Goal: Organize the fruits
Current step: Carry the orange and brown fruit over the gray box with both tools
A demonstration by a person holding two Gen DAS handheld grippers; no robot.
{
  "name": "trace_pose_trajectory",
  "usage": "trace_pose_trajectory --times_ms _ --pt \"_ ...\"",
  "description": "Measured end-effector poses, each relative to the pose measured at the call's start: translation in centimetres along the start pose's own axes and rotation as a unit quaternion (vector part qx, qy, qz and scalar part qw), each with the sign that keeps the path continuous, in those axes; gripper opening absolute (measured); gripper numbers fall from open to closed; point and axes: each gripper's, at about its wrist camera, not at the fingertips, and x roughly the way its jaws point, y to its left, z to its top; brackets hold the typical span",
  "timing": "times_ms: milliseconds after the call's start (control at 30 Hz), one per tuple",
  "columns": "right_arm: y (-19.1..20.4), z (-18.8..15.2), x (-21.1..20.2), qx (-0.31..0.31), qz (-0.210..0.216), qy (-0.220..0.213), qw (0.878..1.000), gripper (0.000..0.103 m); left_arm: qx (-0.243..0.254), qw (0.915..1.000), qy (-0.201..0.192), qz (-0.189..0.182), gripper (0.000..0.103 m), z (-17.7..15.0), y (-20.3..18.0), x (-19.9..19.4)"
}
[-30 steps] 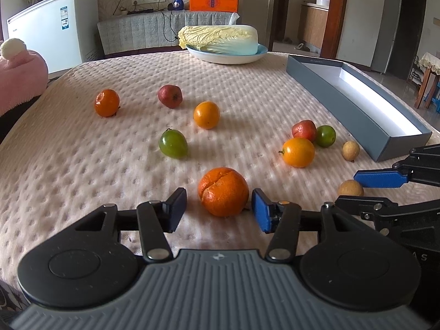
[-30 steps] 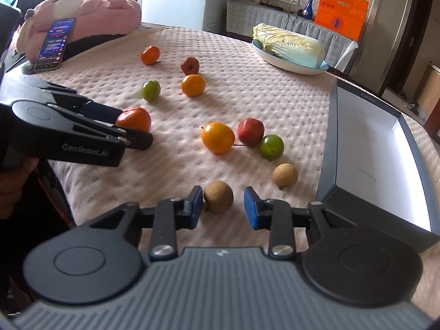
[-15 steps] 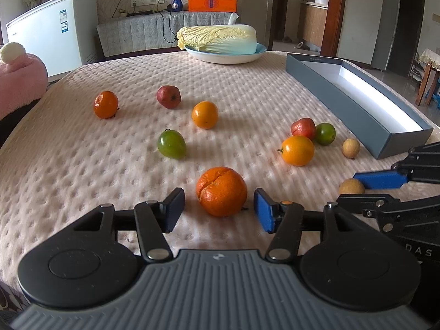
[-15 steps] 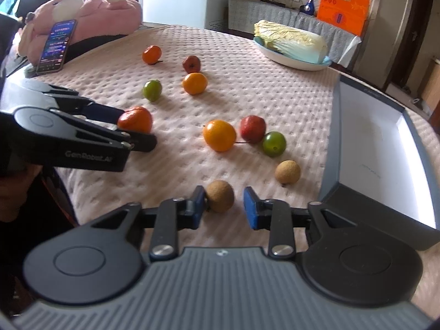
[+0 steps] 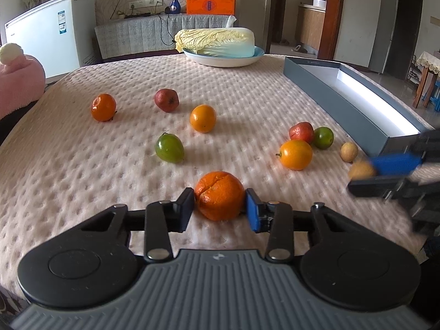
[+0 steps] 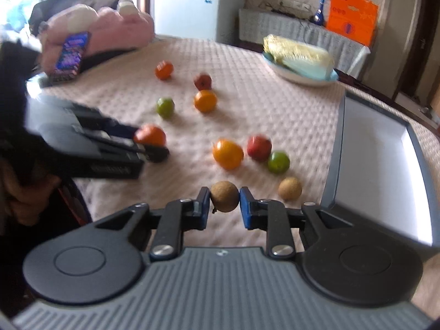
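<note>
Two grabs live: left gripper (image 5: 220, 206) closing on the creased orange mandarin (image 5: 219, 195) far from the grey open cardboard box (image 5: 357, 110), right gripper (image 6: 224, 205) clenched on the small brown longan (image 6: 224, 195) beside it (lift straight, no squeezing).

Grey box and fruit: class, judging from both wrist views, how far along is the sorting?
Done: nothing; the grey box looks empty. In hand: the left gripper is closing on the big orange; the right gripper is shut on a brown longan. Left: eight fruits on the tablecloth, including the second longan.
</note>
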Motion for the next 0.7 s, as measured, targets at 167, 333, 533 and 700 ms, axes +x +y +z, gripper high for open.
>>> trace_pose_trajectory --times_ms 167,333,533,700 --pt "-1.4 2.6 -2.0 -0.020 0.031 -0.025 0.999 0.026 0.003 1.0000 0.000 0.000 0.044 0.0 0.0 0.1" --pt "-2.5 1.5 -1.6 0.043 0.048 -0.072 0.995 0.026 0.004 1.0000 0.000 0.001 0.046 -0.1 -0.1 0.1" --pt "-2.4 1.4 -1.7 0.060 0.064 -0.080 0.993 0.026 0.007 0.9999 0.001 -0.011 0.060 -0.1 -0.4 0.2" --pt "-2.4 1.2 -1.2 0.054 0.055 -0.069 0.995 0.027 0.007 0.9999 0.001 -0.010 0.065 -0.1 -0.7 0.3"
